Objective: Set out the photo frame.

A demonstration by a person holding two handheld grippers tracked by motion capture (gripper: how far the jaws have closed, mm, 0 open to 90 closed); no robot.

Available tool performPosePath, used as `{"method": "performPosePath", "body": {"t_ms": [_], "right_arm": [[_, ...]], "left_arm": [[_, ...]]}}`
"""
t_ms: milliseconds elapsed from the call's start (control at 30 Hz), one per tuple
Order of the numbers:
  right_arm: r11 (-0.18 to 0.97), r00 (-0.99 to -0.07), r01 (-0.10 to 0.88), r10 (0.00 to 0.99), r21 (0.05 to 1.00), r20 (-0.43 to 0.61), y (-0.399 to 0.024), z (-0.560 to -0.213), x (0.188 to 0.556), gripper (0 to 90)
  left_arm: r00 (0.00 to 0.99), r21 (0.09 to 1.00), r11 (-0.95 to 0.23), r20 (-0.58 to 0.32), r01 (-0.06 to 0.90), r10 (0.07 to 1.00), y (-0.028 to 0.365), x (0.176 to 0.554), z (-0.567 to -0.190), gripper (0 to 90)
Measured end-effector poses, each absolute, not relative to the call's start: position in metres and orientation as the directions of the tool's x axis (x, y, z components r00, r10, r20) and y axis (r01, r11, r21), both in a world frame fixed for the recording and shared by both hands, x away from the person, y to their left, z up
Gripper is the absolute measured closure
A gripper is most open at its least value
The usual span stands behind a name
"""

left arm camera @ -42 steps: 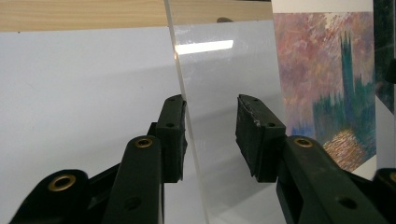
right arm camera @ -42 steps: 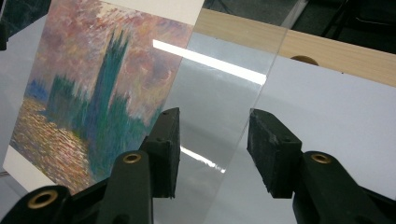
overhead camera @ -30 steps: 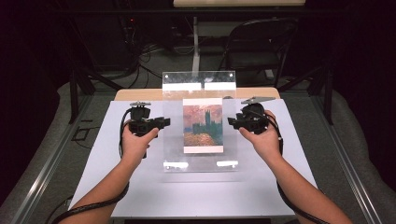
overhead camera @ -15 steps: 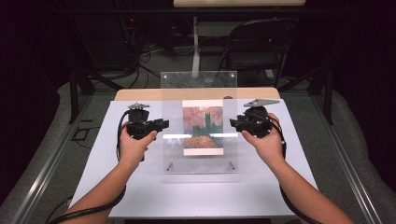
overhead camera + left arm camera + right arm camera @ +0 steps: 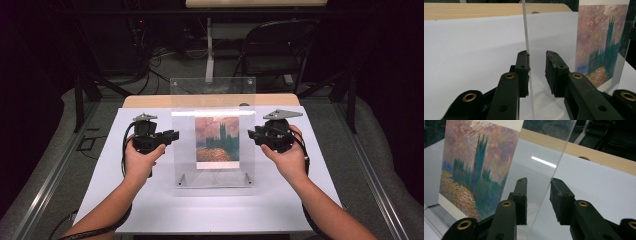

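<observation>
Two clear acrylic panes [image 5: 214, 135] stand upright mid-table, one lifted, with a painted print [image 5: 217, 139] behind it. Left gripper [image 5: 536, 72] and right gripper [image 5: 537, 200], at that pane's side edges, have just been closing; both straddle an edge, one pad touching, not clamped. Next, probably: pinch firmly and keep it level.

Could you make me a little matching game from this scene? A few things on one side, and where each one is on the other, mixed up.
Things:
1. clear panel
2. painting print
3. white sheet
4. folding chair

Places:
A. on the floor beyond the table
B. standing up between the two grippers
C. spread flat over the tabletop
D. showing in the middle of the see-through plate

Pairs: 1-B, 2-D, 3-C, 4-A
</observation>
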State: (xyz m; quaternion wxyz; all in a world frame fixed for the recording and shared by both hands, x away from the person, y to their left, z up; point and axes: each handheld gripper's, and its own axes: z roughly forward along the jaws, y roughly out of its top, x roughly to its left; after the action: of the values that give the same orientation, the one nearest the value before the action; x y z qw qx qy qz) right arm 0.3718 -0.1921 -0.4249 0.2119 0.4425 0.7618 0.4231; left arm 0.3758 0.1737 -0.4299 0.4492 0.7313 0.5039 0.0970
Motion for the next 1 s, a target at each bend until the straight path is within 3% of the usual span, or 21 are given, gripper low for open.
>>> {"method": "performPosePath", "body": {"t_ms": [1000], "right_arm": [[0.238, -0.542, 0.467, 0.838, 0.852, 0.062, -0.199, -0.421, 0.342, 74.4]], "left_arm": [[0.508, 0.77, -0.111, -0.298, 0.628, 0.808, 0.177, 0.348, -0.425, 74.3]]}}
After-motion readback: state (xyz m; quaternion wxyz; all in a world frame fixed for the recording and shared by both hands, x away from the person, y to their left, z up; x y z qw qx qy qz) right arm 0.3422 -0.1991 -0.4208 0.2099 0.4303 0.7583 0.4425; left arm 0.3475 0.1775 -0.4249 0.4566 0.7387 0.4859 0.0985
